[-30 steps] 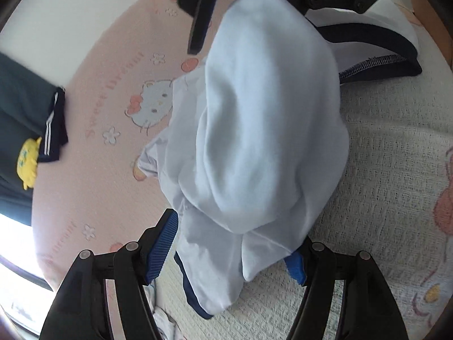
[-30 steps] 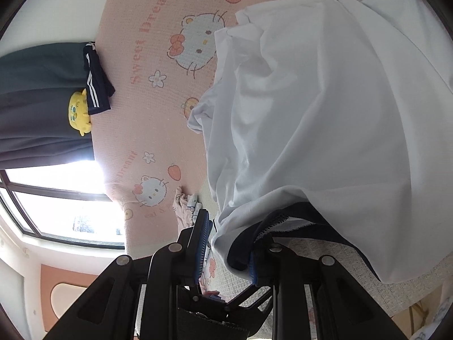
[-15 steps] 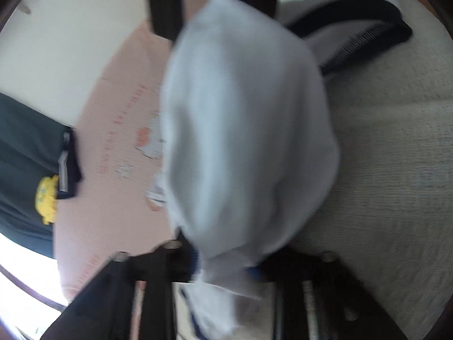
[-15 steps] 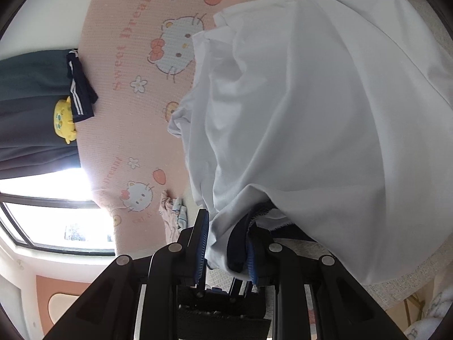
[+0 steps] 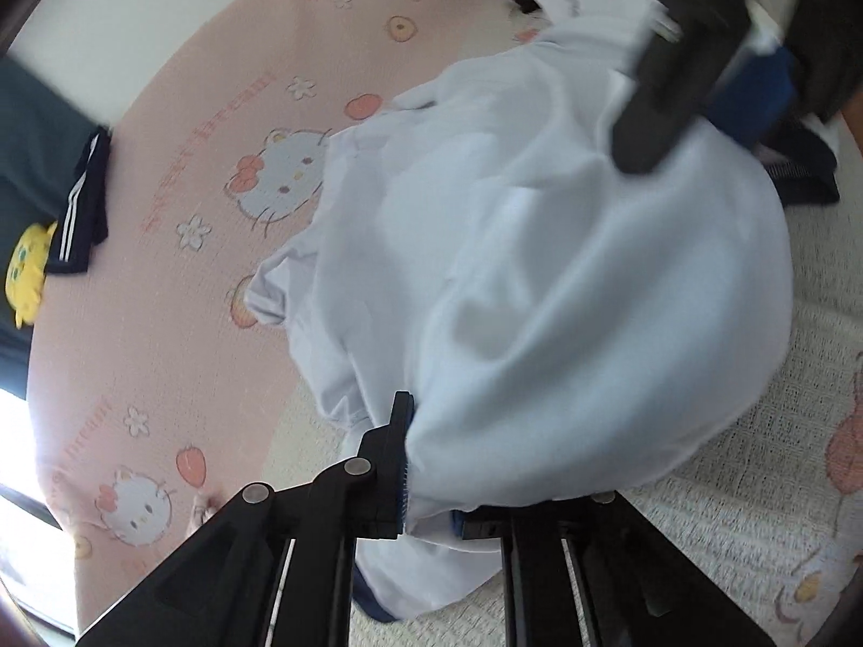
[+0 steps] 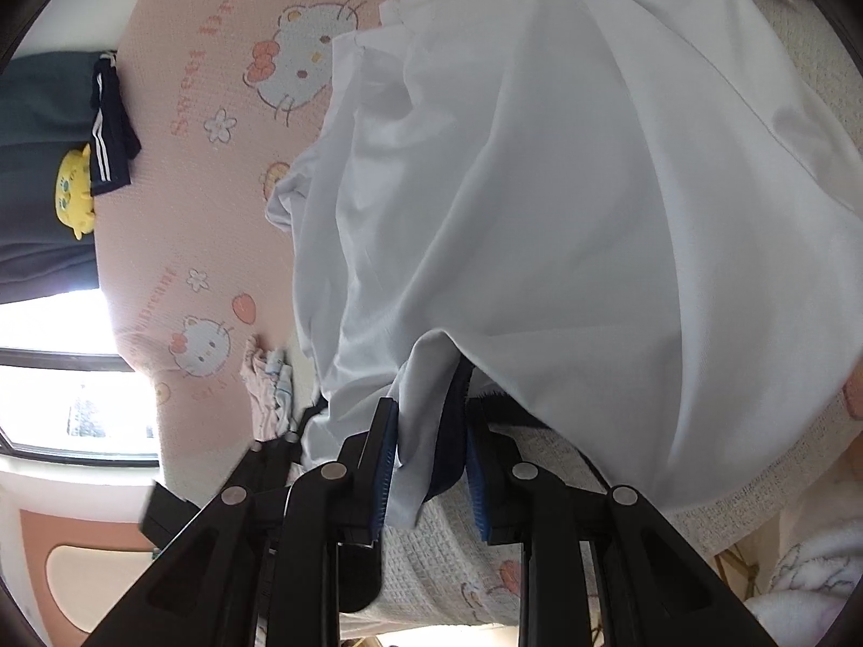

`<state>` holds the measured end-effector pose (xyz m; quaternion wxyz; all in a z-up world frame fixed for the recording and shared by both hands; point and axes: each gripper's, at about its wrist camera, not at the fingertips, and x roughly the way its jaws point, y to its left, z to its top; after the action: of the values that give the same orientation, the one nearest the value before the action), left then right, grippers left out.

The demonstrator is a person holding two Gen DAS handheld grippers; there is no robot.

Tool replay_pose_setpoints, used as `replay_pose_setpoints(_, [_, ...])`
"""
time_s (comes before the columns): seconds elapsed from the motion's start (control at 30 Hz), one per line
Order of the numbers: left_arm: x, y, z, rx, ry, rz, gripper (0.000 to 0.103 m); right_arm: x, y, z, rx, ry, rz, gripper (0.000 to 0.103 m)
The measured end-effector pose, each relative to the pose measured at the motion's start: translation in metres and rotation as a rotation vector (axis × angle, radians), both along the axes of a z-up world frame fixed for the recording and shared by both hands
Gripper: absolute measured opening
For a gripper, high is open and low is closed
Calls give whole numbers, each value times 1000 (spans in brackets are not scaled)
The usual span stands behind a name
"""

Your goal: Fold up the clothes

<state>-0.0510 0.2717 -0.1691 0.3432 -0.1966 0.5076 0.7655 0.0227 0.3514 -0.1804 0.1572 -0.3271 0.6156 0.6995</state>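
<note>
A white cotton shirt with navy-blue trim (image 5: 566,280) billows in a loose mound over a pink cartoon-cat printed bedsheet (image 5: 178,291) and a cream waffle-knit blanket (image 5: 755,485), bunched up directly ahead of both tools. The left gripper (image 5: 431,490) is clamped on a white fold at the mound's near edge. The right gripper (image 6: 431,463) pinches a white fold together with the navy trim, and its black fingers (image 5: 663,102) reach in from the upper right of the left wrist view.
</note>
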Motion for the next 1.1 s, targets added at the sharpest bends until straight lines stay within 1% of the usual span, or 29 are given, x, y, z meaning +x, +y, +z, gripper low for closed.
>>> replay_pose_setpoints(0.17, [2, -23, 16, 29, 17, 51, 9, -2, -11, 2, 25, -44, 50, 23])
replay_pose_setpoints(0.27, [-10, -33, 26, 50, 7, 74, 9, -3, -16, 2, 20, -54, 71, 23])
replay_pose_setpoints(0.4, [-20, -49, 32, 80, -37, 132, 9, -4, -23, -2, 20, -99, 90, 23])
replay_pose_setpoints(0.47, [-24, -56, 35, 105, -84, 155, 9, -3, -25, -4, 10, -105, 93, 23])
replay_pose_setpoints(0.53, [-31, -64, 42, 151, -170, 176, 9, -1, -26, -6, -3, -96, 82, 23])
replay_pose_setpoints(0.57, [-32, -69, 44, 166, -185, 185, 9, 0, -26, -6, -4, -91, 78, 23])
replay_pose_setpoints(0.63, [-31, -77, 46, 180, -184, 205, 9, 3, -27, -6, -1, -88, 73, 23])
replay_pose_setpoints(0.7, [-35, -80, 45, 166, -170, 228, 9, 4, -27, -6, -3, -85, 69, 23])
replay_pose_setpoints(0.73, [-36, -83, 46, 171, -184, 235, 9, 4, -27, -6, -8, -74, 65, 23])
replay_pose_setpoints(0.77, [-38, -86, 48, 179, -208, 241, 9, 4, -26, -4, -5, -53, 53, 23])
replay_pose_setpoints(0.8, [-41, -89, 49, 191, -248, 250, 9, 4, -27, 1, 5, -36, 40, 25])
replay_pose_setpoints(0.83, [-44, -92, 51, 207, -297, 261, 9, 4, -27, 2, 13, -27, 32, 29])
replay_pose_setpoints(0.87, [-48, -95, 52, 222, -346, 272, 9, 4, -27, 3, 20, -20, 24, 43])
replay_pose_setpoints(0.9, [-51, -98, 54, 237, -395, 282, 9, 5, -26, 5, 27, -12, 17, 55])
replay_pose_setpoints(1.03, [-67, -110, 58, 297, -592, 333, 9, 5, -29, -5, -17, -28, 12, 55])
replay_pose_setpoints(1.1, [-77, -116, 57, 327, -658, 391, 9, 4, -31, -7, -31, -32, 14, 55])
